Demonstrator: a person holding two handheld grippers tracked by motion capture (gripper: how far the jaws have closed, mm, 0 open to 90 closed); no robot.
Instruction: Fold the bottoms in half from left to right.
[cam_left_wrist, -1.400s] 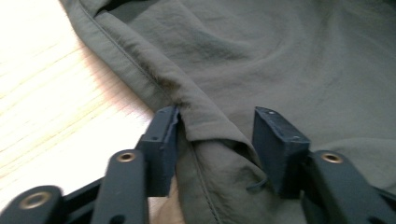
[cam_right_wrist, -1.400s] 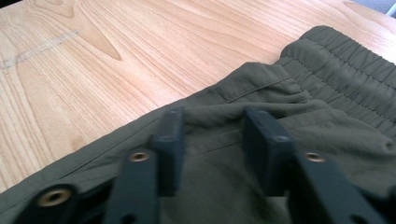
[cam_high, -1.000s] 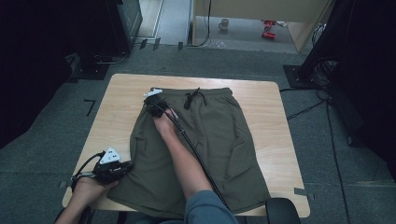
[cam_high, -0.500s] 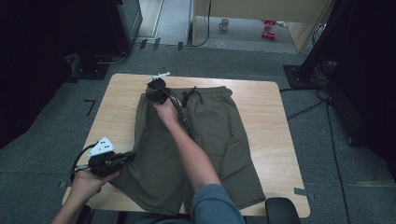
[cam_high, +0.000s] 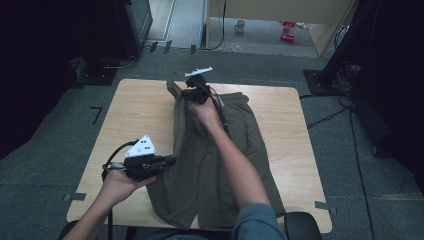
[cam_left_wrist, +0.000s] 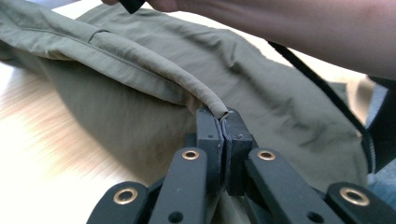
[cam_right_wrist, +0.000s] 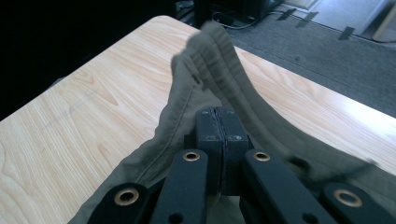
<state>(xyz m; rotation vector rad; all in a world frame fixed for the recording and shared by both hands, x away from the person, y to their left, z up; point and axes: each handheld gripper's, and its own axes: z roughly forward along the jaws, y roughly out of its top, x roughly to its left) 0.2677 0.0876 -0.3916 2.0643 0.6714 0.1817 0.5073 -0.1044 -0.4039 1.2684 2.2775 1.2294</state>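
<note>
A pair of olive green shorts (cam_high: 220, 165) lies on the wooden table (cam_high: 135, 105), its left side lifted off the wood. My left gripper (cam_high: 167, 160) is shut on the hem of the left leg (cam_left_wrist: 205, 95), near the front left of the table. My right gripper (cam_high: 187, 92) is shut on the left end of the waistband (cam_right_wrist: 219, 51), held up above the table's far side. The fabric hangs in a raised fold between the two grippers. The right forearm (cam_high: 235, 160) reaches across the shorts. The drawstring and right leg rest flat.
Bare wood lies left of the shorts (cam_right_wrist: 93, 107) and along the table's right side (cam_high: 285, 125). Dark equipment stands (cam_high: 345, 55) and cables sit on the grey floor around the table. A chair back (cam_high: 302, 227) shows at the front edge.
Both grippers have risen and moved right with the left edge of the shorts, lifting that side off the table and folding it toward the middle.
</note>
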